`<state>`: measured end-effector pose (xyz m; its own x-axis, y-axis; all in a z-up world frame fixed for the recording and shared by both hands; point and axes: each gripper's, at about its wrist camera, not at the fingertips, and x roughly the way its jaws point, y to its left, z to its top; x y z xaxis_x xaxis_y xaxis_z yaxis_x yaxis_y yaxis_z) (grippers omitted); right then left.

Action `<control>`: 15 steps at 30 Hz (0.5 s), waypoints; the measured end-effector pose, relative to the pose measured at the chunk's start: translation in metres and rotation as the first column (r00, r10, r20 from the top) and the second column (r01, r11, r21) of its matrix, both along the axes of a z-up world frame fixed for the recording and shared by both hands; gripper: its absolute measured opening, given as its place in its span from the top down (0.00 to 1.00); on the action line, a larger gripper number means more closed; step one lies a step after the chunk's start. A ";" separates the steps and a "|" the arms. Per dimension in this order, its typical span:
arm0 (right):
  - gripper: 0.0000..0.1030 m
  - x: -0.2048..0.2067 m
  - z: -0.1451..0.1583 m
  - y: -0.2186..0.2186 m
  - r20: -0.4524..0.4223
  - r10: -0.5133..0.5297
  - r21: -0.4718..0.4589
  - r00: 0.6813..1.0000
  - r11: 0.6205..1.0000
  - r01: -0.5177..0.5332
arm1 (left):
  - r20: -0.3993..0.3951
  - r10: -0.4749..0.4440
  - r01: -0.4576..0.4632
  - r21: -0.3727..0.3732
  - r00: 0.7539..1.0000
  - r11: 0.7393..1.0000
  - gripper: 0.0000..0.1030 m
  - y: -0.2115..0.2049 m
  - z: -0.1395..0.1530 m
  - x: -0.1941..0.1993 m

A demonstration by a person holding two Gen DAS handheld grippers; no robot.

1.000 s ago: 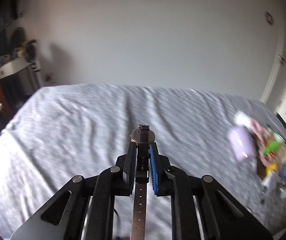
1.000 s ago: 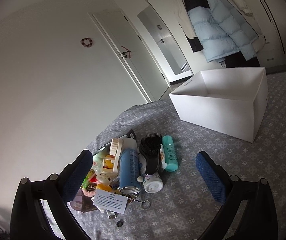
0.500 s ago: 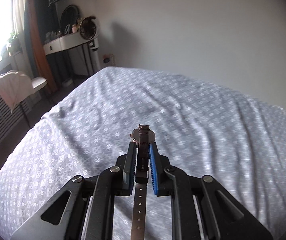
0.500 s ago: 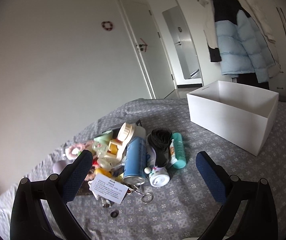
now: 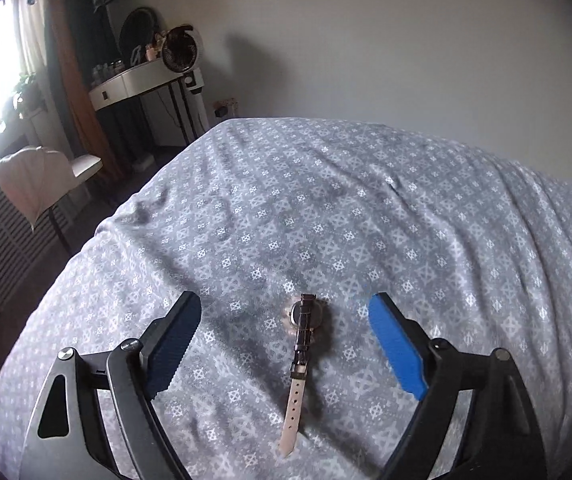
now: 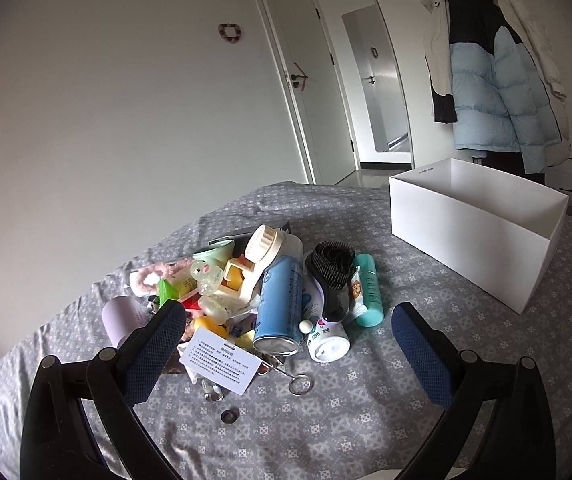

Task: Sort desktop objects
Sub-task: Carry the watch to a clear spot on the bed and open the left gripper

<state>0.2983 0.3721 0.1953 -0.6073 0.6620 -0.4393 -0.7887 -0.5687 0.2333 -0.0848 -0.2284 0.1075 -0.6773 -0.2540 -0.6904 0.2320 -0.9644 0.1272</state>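
Note:
A wristwatch (image 5: 304, 330) with a brown strap lies on the grey patterned bedspread (image 5: 366, 208), between the fingers of my left gripper (image 5: 286, 320), which is open and empty above it. My right gripper (image 6: 286, 320) is open and empty, above the near edge of a pile of objects: a blue spray can (image 6: 279, 304), a black hairbrush (image 6: 332, 276), a teal bottle (image 6: 370, 296), a white card (image 6: 219, 354), a lilac cup (image 6: 121, 318), a key ring (image 6: 300, 384).
A white open box (image 6: 474, 224) stands on the bed at the right. A small ring (image 6: 229, 415) lies in front of the pile. Beyond the bed's left edge are a chair (image 5: 41, 184) and a side table (image 5: 141, 80).
My left gripper has opened and let go of the watch, which now lies on the bedspread. The left view has swung further left. The right gripper has shifted slightly and stays open.

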 end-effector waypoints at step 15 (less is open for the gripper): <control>0.00 0.022 0.001 0.007 -0.077 0.021 -0.071 0.997 0.997 -0.027 | 0.175 -0.095 0.172 -0.502 0.980 0.848 0.15 -0.010 0.024 0.038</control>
<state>0.3203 0.3795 0.1967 -0.6561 0.6155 -0.4367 -0.7535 -0.5669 0.3330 -0.0470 -0.2388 0.1318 -0.6381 -0.5115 -0.5755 0.0491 -0.7729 0.6326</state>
